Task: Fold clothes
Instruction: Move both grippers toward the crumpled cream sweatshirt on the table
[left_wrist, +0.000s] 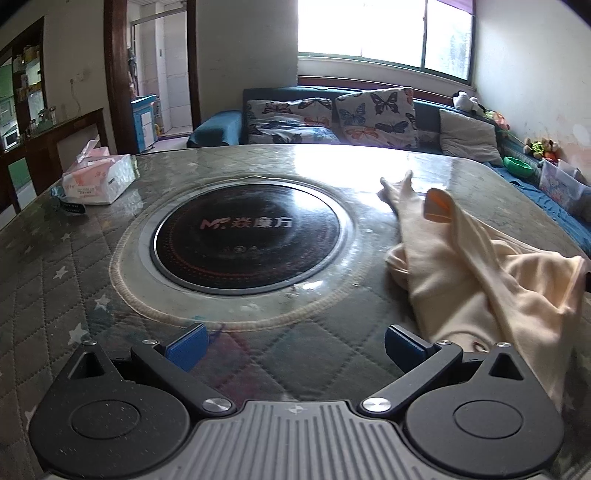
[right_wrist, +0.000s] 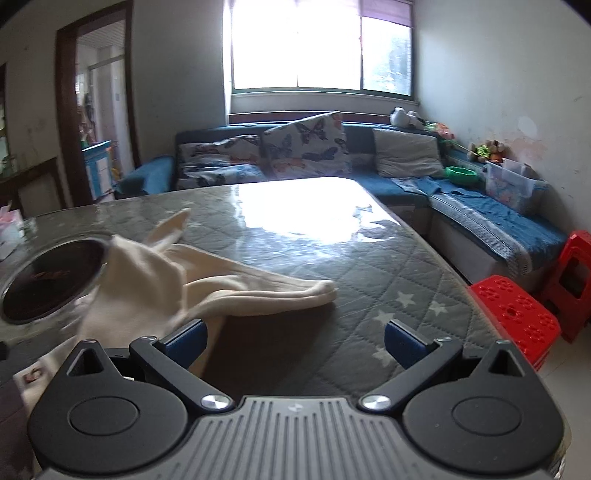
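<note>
The surface (left_wrist: 55, 288) is the largest thing here: a big top with rounded corners, covered by a grey quilted cloth with white stars under a shiny clear sheet. In its middle sits a round black induction cooker (left_wrist: 246, 236) with a pale ring around it. Behind the surface stands a blue corner sofa (right_wrist: 399, 184) with butterfly cushions (left_wrist: 376, 114), and two red plastic stools (right_wrist: 517, 314) stand on the floor at the right edge.

The cream garment (left_wrist: 472, 266) lies crumpled on the surface, to the right of the cooker and just beside it. One narrow part (left_wrist: 397, 188) reaches toward the far edge, and in the right wrist view another long part (right_wrist: 280, 291) stretches out to the right. The cloth looks a little blurred in places.

A tissue pack (left_wrist: 98, 177) rests near the left edge of the surface.

The left tool (left_wrist: 295, 343) is wide open above the surface and holds nothing; the garment is near its right finger. The right tool (right_wrist: 295, 341) is also wide open and holds nothing, with the garment just beside its left finger.
</note>
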